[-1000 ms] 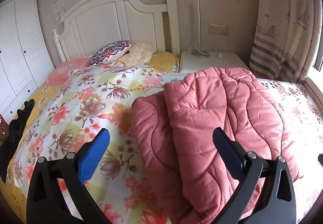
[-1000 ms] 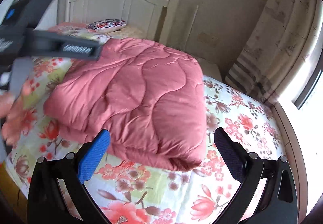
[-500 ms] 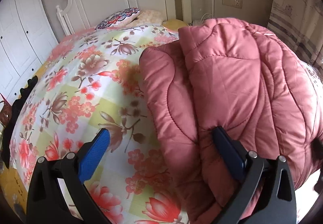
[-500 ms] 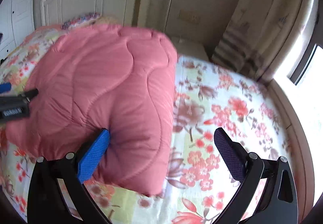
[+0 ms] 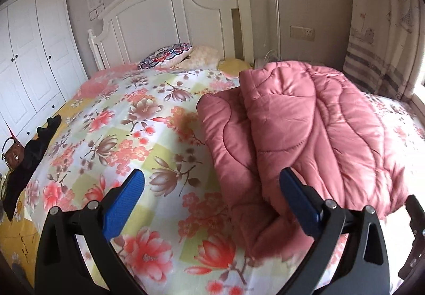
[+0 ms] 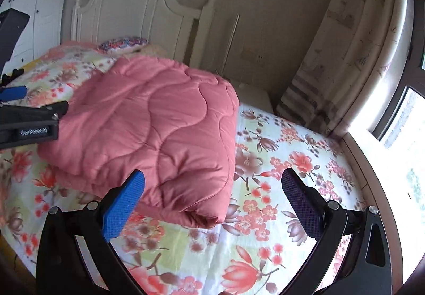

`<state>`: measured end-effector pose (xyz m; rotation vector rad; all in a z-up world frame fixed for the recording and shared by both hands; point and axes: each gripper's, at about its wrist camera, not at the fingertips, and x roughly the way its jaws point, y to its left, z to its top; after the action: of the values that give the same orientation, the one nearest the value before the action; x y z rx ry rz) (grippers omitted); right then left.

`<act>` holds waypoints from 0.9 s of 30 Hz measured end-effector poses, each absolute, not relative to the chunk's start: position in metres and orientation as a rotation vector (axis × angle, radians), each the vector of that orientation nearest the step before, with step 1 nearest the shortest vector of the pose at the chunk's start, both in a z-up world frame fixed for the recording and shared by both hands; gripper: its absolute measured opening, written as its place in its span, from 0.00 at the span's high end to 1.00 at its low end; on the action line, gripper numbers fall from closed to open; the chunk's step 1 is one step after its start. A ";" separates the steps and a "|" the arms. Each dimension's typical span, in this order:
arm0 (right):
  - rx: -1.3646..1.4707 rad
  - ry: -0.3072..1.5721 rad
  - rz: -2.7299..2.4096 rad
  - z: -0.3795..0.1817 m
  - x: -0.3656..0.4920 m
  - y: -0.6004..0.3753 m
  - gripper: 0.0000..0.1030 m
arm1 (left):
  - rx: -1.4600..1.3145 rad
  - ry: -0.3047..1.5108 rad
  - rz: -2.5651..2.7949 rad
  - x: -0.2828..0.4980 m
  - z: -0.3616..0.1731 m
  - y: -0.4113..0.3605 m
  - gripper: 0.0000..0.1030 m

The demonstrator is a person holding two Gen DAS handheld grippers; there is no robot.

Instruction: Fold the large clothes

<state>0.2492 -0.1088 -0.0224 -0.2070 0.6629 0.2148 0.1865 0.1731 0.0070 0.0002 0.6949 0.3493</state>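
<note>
A pink quilted garment (image 5: pixel 305 130) lies folded in a thick bundle on the floral bed (image 5: pixel 119 135). It also shows in the right wrist view (image 6: pixel 159 130). My left gripper (image 5: pixel 212 202) is open and empty, its right finger close to the bundle's near left edge. My right gripper (image 6: pixel 212 202) is open and empty, just in front of the bundle's near right corner. The left gripper's body (image 6: pixel 29 122) shows at the left of the right wrist view, beside the bundle.
A white headboard (image 5: pixel 164 24) and pillows (image 5: pixel 164 56) stand at the far end. White wardrobes (image 5: pixel 26 61) are at left, with dark items (image 5: pixel 29 157) on the bed's left edge. A curtain (image 5: pixel 385 42) and window (image 6: pixel 398 122) are at right.
Both grippers have pulled back from the pink bundle. The bundle now looks smaller and farther off in both views. Both stay open.
</note>
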 end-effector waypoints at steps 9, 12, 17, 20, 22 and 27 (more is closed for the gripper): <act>-0.140 0.700 0.253 -0.019 0.218 -0.111 0.04 | -0.029 0.645 0.317 0.136 0.018 0.162 0.02; -0.122 0.699 0.295 -0.020 0.206 -0.111 0.04 | -0.018 0.628 0.308 0.118 0.019 0.157 0.02; -0.151 0.729 0.302 -0.027 0.184 -0.105 0.04 | -0.054 0.642 0.260 0.094 0.017 0.153 0.02; -0.187 0.733 0.287 -0.031 0.172 -0.101 0.04 | -0.050 0.674 0.238 0.084 0.013 0.147 0.02; -0.184 0.736 0.297 -0.032 0.167 -0.101 0.04 | -0.029 0.700 0.258 0.080 0.009 0.142 0.02; -0.166 0.728 0.319 -0.028 0.159 -0.104 0.04 | 0.070 0.735 0.337 0.070 0.002 0.123 0.02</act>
<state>0.1589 -0.1045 -0.0284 -0.1660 0.7276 0.3190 0.0698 0.1234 0.0018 0.0701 0.7351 0.3367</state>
